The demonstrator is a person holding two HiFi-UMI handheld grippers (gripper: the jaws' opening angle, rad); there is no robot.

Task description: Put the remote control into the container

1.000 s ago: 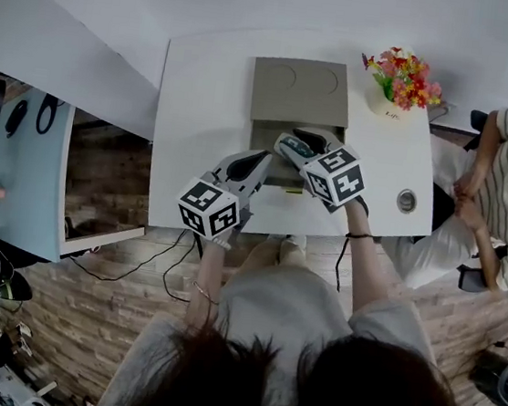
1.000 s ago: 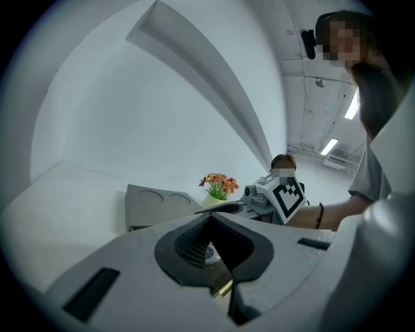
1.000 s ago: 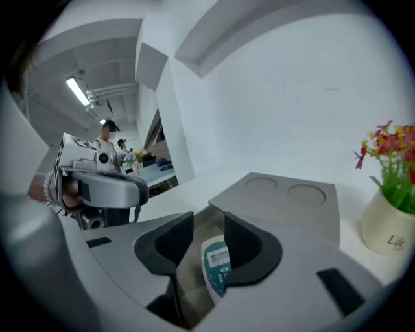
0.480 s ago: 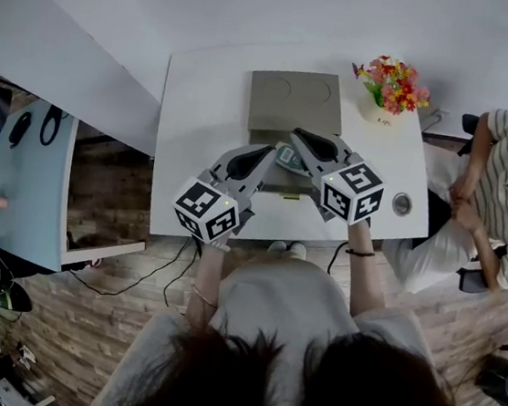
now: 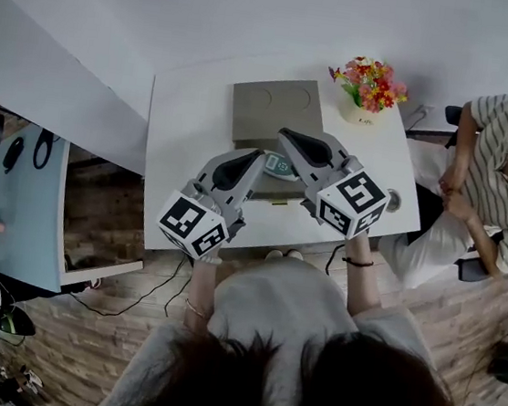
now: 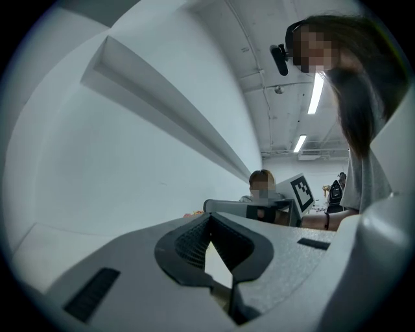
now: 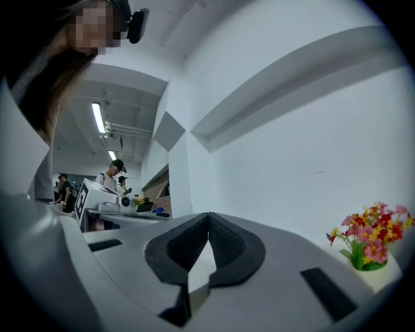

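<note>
On the white worktop (image 5: 183, 143) the left gripper (image 5: 260, 157) hovered at the near-left edge of the container (image 5: 257, 120). Its jaws were clenched tip to tip with nothing between them, as its own view showed plainly. Just right of its tip lay the remote control (image 5: 280, 165), a small teal-and-grey piece resting in the open near part of the container, between the two grippers and gripped by neither. The far part of the container was a flat grey panel with two round marks, possibly a lid folded back, though that could not be told. No other contents could be made out, since the grippers covered much of the opening. The right gripper (image 5: 283, 134) reached in from the near right, with its tip over the container just beyond the remote and its jaws likewise pressed together and empty. By the look of it the placing step was finished, with the remote already in the container. The next move would call only for drawing both grippers back toward the near edge without knocking the remote or the box. Further right stood a small pot of flowers (image 5: 368, 81) at the far corner, and beyond the worktop's right edge a person (image 5: 495, 181) sat in a striped shirt.
</note>
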